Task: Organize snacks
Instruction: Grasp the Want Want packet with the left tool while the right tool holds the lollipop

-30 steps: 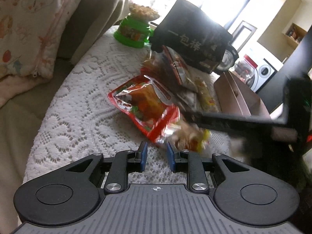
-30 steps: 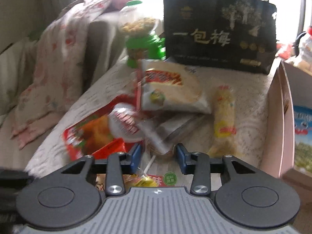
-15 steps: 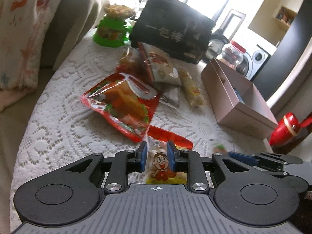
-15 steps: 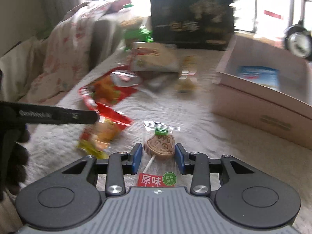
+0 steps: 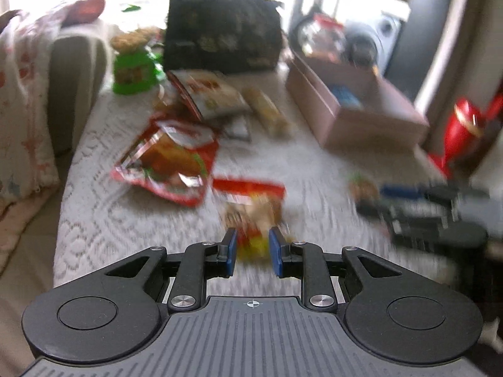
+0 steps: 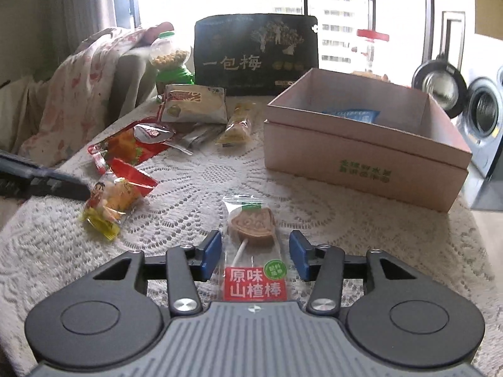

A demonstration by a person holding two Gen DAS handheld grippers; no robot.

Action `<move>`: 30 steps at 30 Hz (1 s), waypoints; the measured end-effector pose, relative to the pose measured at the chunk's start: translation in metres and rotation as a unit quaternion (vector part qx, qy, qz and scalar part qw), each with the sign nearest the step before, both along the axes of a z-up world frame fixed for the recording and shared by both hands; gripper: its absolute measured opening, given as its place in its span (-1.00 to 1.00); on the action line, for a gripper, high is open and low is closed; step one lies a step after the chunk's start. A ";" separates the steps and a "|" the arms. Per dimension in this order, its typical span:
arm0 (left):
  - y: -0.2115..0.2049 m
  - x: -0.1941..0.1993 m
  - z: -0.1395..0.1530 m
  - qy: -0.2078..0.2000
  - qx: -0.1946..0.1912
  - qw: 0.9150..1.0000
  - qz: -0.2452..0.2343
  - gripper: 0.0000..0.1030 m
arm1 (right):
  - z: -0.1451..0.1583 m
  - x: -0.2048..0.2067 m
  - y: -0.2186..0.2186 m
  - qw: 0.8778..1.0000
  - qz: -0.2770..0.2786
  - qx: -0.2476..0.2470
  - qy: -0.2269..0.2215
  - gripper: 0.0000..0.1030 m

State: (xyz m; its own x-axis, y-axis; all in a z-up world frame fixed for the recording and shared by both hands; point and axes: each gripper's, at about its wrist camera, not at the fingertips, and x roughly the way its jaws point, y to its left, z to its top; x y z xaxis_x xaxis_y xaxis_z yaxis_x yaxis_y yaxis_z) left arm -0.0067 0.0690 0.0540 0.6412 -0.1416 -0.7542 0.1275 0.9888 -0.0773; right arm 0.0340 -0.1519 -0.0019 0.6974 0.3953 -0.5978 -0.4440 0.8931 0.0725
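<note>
A wrapped lollipop [image 6: 253, 245] with a red label lies on the lace cloth between the pads of my right gripper [image 6: 256, 251]. Its jaws are opening, and both pads stand clear of the wrapper. The left wrist view is blurred; there my left gripper [image 5: 251, 248] has its blue pads against the yellow end of a small cartoon snack packet [image 5: 251, 216]. That packet [image 6: 110, 201] and the left gripper [image 6: 83, 187] show at the left of the right wrist view. An open tan box [image 6: 361, 154] holding a blue packet [image 6: 355, 114] stands to the right.
A pile of snacks lies at the back left: a red bag [image 6: 125, 146], a beige bag [image 6: 195, 106], a yellow bar [image 6: 239, 125]. Behind stand a large black bag [image 6: 254, 53] and a green-based jar [image 6: 171, 62]. A blanket-covered seat [image 6: 88, 88] borders the table's left side.
My right gripper carried the lollipop from the pile to the front of the table, then its jaws spread off it. My left gripper closed in around the small cartoon packet and rolled.
</note>
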 end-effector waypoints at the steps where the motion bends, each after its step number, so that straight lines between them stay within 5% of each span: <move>1: -0.005 -0.003 -0.001 0.009 0.013 1.000 -0.008 -0.50 | 0.000 0.001 -0.001 1.000 0.000 0.003 0.001 -0.03; 8: -0.040 -0.008 -0.019 0.048 0.057 0.996 -0.048 -0.48 | -0.001 0.002 -0.010 0.999 0.001 0.033 0.009 0.01; 12: -0.045 0.000 -0.021 0.051 0.031 0.997 -0.052 0.06 | -0.001 0.002 -0.013 0.999 0.001 0.041 0.011 0.01; 15: -0.046 0.003 -0.021 0.054 0.008 0.997 -0.056 0.28 | -0.002 0.002 -0.014 0.999 0.000 0.049 0.013 0.02; 19: -0.040 -0.001 -0.014 0.027 -0.011 0.999 -0.023 0.18 | -0.002 0.002 -0.017 0.998 0.000 0.058 0.015 0.03; 24: -0.028 0.001 -0.008 -0.023 0.034 0.999 0.031 0.18 | -0.002 0.002 -0.018 0.998 0.000 0.063 0.017 0.04; 30: -0.021 0.021 -0.009 -0.036 0.037 0.998 0.045 0.18 | -0.002 0.001 -0.016 0.998 0.003 0.061 0.017 0.10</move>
State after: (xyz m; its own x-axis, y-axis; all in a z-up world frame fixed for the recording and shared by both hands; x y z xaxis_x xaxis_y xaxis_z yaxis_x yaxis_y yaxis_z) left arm 0.0141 0.0479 0.0448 0.7011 -0.0270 -0.7125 0.0407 0.9992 0.0022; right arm 0.0353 -0.1684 -0.0037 0.6755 0.4705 -0.5677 -0.4446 0.8742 0.1954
